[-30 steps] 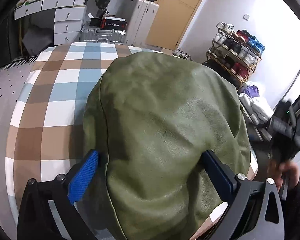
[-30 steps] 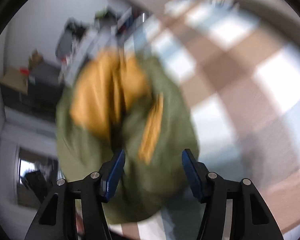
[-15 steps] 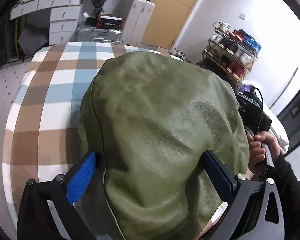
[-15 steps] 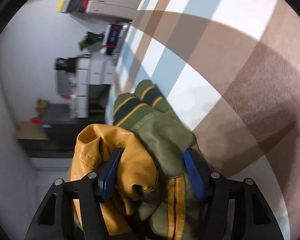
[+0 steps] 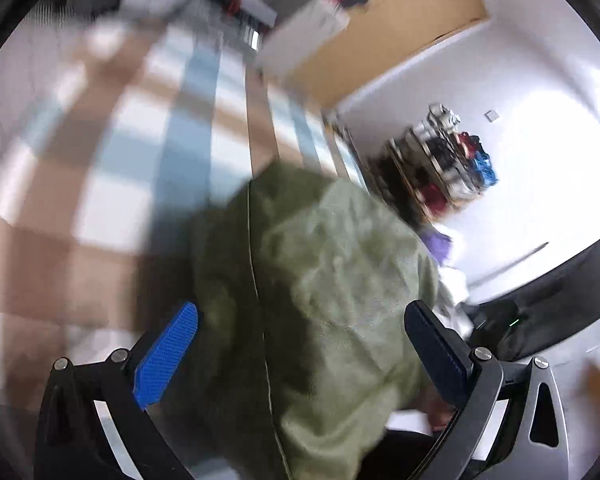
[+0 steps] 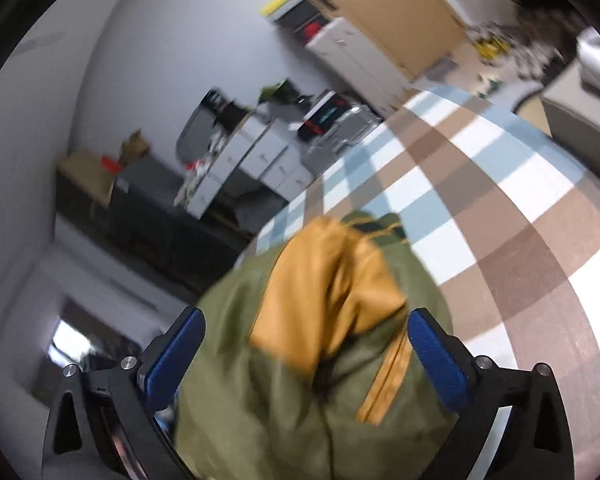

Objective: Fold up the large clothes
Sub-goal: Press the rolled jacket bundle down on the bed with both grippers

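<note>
A checked bedspread [image 6: 480, 208] in brown, blue and white covers the bed; far beyond stand white drawer units [image 6: 260, 156], a shoe rack [image 5: 448, 164] and a wooden door [image 5: 400, 28].

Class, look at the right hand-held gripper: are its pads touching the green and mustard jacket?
Cannot tell: in the blurred right wrist view the right hand-held gripper, just opened, has the jacket between its pads.

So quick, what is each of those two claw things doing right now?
Left gripper: fingers spread wide, green jacket between them, not clamped.
Right gripper: fingers have just been opening, now wide; the jacket lies between them, unpressed.
</note>
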Available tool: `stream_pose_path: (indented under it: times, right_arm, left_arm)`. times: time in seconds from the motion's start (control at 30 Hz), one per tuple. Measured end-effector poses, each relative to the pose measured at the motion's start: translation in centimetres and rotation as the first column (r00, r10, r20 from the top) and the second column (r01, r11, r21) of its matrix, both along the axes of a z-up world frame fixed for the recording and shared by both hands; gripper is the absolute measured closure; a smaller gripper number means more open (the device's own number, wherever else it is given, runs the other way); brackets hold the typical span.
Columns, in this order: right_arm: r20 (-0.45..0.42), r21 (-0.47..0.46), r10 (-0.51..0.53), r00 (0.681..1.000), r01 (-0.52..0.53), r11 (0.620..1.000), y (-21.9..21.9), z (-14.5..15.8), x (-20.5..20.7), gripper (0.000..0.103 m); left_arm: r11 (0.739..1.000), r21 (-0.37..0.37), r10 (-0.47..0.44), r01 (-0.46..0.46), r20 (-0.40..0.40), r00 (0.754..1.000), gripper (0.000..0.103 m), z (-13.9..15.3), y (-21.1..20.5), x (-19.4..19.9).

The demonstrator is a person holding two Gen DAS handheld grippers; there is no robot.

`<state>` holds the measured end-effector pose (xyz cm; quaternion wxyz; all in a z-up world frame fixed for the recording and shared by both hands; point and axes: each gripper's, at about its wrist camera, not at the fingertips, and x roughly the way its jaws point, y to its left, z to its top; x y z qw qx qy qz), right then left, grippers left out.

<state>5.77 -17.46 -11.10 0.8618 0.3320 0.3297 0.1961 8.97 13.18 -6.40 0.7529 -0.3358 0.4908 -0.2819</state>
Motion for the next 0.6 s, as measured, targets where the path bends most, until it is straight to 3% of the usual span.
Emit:
stream_pose_path:
  times: [0.13, 0.23, 0.37, 0.47, 0.6]
  right_arm:
    - [-0.092, -0.160, 0.070, 0.993, -0.084, 0.984, 2.8, -1.7, 0.5, 0.000]
    - [-0.158, -0.211, 0.081, 0.984, -0.114, 0.971, 3.2, -3.5, 0.9, 0.000]
    - [-0.256, -0.151, 0.105, 0.961, -0.147, 0.978, 2.4, -5.9, 1.3, 0.000]
    - [-0.254, -0.161, 0.115, 0.960, -0.159, 0.974, 2.3, -5.9, 0.9, 0.000]
    - [-0.230, -0.226, 0.094, 0.969, -0.147, 0.963, 2.6, -5.0, 0.3, 0.000]
  left_arm:
    - [0.995, -0.003, -0.096, 0.096, -0.102, 0.990, 0.002, -2.2, -1.9, 1.9]
    - [0.990, -0.072, -0.130, 0.120, -0.161, 0.978, 0.002, -3.1, -2.7, 2.6]
    - [0.986, -0.024, -0.169, 0.167, -0.114, 0.979, 0.002, -2.2, -4.2, 2.2]
    - [0.987, -0.015, -0.160, 0.160, -0.112, 0.981, 0.002, -1.9, -4.4, 2.2]
    - [0.987, 0.067, -0.140, 0.143, -0.050, 0.989, 0.002, -0.9, -4.9, 1.7]
